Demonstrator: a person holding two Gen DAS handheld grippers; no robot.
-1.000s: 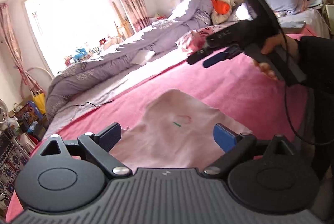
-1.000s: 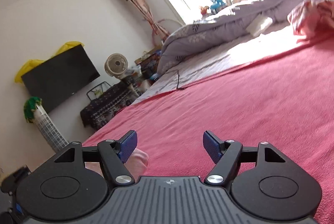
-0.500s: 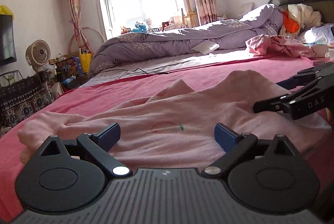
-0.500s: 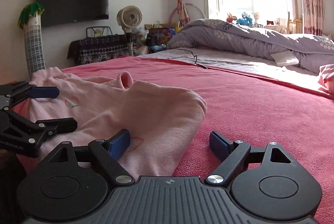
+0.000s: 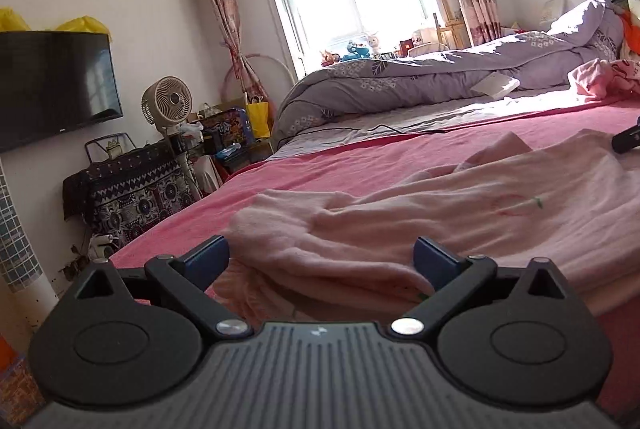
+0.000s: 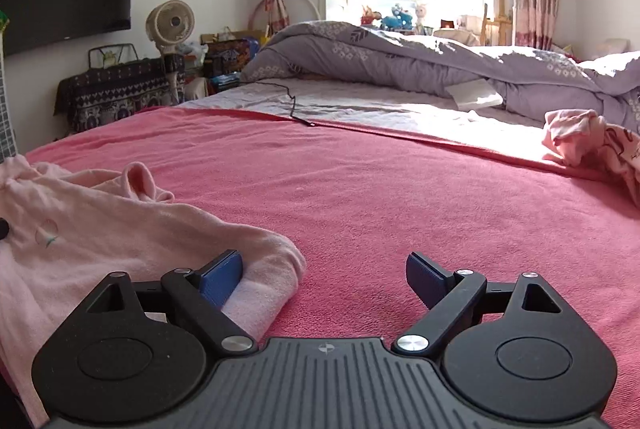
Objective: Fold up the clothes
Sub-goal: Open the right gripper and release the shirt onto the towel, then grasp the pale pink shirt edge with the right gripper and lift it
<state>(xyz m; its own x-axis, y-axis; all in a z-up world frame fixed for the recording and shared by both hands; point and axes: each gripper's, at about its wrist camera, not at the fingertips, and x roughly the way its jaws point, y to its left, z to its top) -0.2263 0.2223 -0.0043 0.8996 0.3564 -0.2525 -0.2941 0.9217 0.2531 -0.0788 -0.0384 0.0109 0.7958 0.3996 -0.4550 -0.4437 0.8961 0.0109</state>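
Pink garment (image 5: 460,221) lies rumpled, part-folded, on the red bedspread (image 6: 400,197).

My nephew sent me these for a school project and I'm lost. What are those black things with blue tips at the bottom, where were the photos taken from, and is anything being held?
There is no robot here. A person holds hand-held tongs in each hand, and each carries a wide-angle camera looking forward along its two blue-tipped fingers. One picture comes from the left tongs, the other from the right tongs. Both look across a bed with a red-pink bedspread. On it lies a pale pink garment, rumpled, waiting to be folded. The left tongs are open with a bunched edge of the garment between the fingers, not pinched. The right tongs have just been opening; one finger is at the garment's corner. Nothing is held.
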